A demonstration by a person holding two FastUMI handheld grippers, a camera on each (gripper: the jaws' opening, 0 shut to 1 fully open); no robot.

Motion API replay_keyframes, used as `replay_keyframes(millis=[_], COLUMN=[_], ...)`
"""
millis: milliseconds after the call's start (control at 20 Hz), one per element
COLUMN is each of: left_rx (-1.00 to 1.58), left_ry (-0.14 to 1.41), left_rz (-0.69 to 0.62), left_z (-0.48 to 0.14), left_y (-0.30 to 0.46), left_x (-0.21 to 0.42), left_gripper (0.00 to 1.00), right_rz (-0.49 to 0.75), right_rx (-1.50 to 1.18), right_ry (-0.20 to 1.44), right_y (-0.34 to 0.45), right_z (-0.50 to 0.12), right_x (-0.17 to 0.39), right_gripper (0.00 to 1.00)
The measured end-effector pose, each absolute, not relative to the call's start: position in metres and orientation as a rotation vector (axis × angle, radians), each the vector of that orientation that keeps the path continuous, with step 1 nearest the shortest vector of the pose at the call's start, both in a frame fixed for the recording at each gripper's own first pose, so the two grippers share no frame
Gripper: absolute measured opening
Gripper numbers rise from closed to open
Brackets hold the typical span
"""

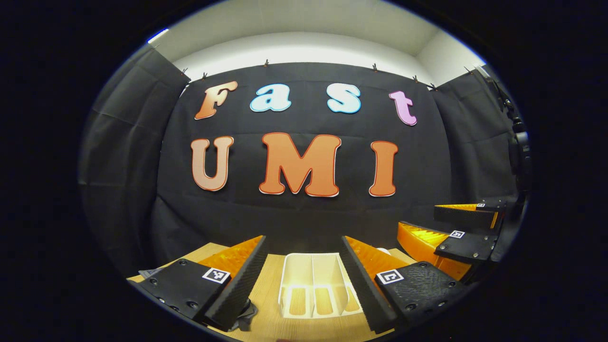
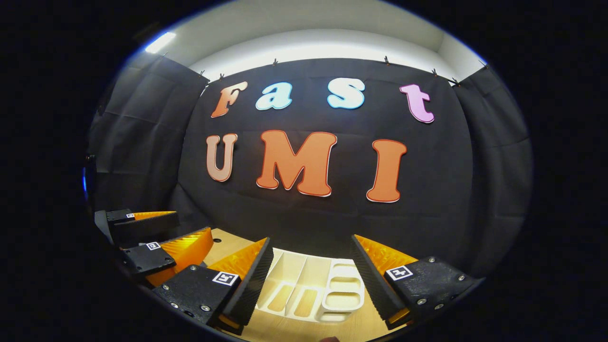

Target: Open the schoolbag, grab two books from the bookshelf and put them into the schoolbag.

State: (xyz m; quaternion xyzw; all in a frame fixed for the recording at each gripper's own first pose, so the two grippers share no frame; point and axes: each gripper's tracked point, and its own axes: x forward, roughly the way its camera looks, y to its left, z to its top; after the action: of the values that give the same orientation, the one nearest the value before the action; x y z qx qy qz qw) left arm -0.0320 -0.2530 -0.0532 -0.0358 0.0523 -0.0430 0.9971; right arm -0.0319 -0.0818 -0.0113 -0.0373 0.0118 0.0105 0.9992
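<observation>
two tools, left tool (image 1: 304,266) and right tool (image 2: 311,268), both spread above one white bookshelf (image 1: 313,285).

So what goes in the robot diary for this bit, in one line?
left hand-held gripper: open, empty | right hand-held gripper: open, empty | white plastic slotted bookshelf: empty, on light wooden table, ahead between both

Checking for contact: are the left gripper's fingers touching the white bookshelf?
Apart. In the left gripper view, the left gripper is open, its fingers flanking the empty bookshelf with wood visible between.
</observation>
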Motion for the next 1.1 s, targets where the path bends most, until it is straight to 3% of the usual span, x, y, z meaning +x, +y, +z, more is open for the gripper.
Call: replay_keyframes(millis=[1100], left_rx=[-0.024], left_ry=[0.167], left_rz=[-0.079], left_z=[-0.073], left_y=[-0.248], left_x=[-0.043], left_gripper=[0.95], right_rz=[0.018], right_rx=[-0.132], right_ry=[0.041], right_y=[-0.068], right_z=[-0.022], right_x=[-0.044], right_gripper=[0.97])
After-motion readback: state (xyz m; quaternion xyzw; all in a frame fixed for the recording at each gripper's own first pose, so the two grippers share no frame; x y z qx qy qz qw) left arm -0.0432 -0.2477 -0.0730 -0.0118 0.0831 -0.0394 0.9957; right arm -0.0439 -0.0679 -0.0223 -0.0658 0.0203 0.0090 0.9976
